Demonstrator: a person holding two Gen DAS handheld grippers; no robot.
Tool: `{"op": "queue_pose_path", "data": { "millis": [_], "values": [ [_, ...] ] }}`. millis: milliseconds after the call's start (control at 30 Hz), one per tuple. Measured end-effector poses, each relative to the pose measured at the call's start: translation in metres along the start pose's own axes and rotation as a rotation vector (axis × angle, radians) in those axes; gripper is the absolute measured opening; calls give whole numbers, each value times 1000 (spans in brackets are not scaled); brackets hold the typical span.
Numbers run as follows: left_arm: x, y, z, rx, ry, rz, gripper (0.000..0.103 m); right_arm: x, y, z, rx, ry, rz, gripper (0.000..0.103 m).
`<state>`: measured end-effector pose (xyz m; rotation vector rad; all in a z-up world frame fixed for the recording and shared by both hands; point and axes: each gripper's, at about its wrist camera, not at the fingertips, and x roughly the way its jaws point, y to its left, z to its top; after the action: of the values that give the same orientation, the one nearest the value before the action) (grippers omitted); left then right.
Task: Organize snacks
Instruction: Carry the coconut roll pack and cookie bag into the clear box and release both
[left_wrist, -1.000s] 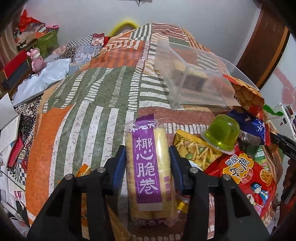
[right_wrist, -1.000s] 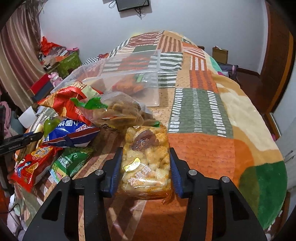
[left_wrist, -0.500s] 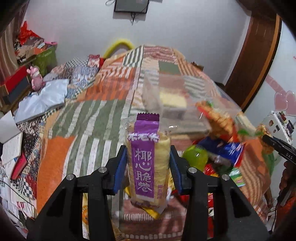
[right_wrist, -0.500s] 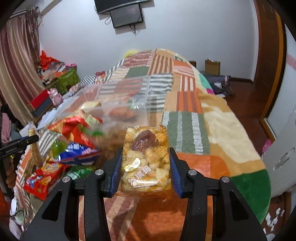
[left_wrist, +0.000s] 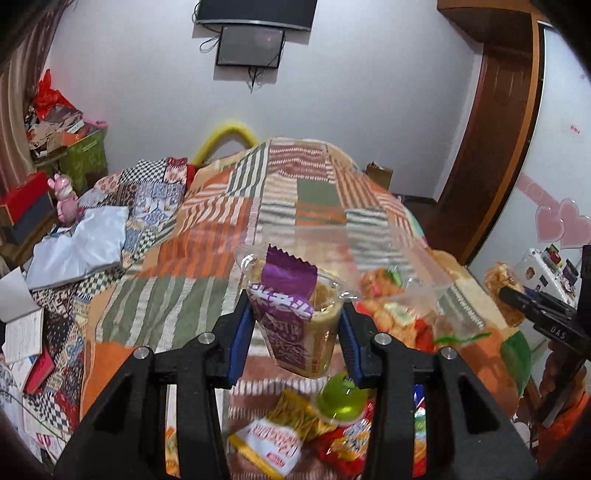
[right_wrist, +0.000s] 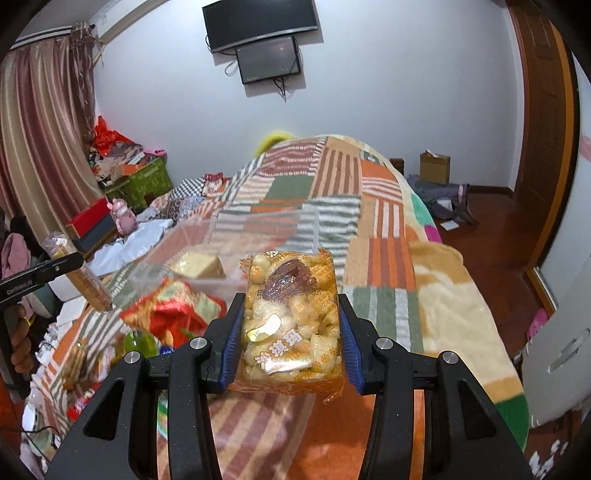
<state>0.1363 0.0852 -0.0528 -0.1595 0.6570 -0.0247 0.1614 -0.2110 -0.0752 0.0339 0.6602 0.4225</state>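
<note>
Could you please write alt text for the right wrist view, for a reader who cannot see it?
The right claw is shut on a clear pack of puffed snack, held above a patchwork blanket. A clear bin and loose snack bags lie to its left; a TV hangs on the wall.

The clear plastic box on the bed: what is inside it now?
Inside the clear plastic box one pale yellow packet is visible. The red snack bag in front covers its near corner, so more could be hidden.

Glossy clear plastic wraps the snack pack (right_wrist: 291, 317); the quilt (right_wrist: 388, 236) is matt cloth.
</note>
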Motion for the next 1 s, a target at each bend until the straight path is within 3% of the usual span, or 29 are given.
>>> {"op": "queue_pose_path", "data": {
  "millis": [467,1000],
  "values": [
    [43,-19,38,32,-27,-6,42,39,8,43,-38,-3,44,43],
    [113,-16,30,52,86,5,42,117,22,60,-86,141,90,43]
  ]
}}
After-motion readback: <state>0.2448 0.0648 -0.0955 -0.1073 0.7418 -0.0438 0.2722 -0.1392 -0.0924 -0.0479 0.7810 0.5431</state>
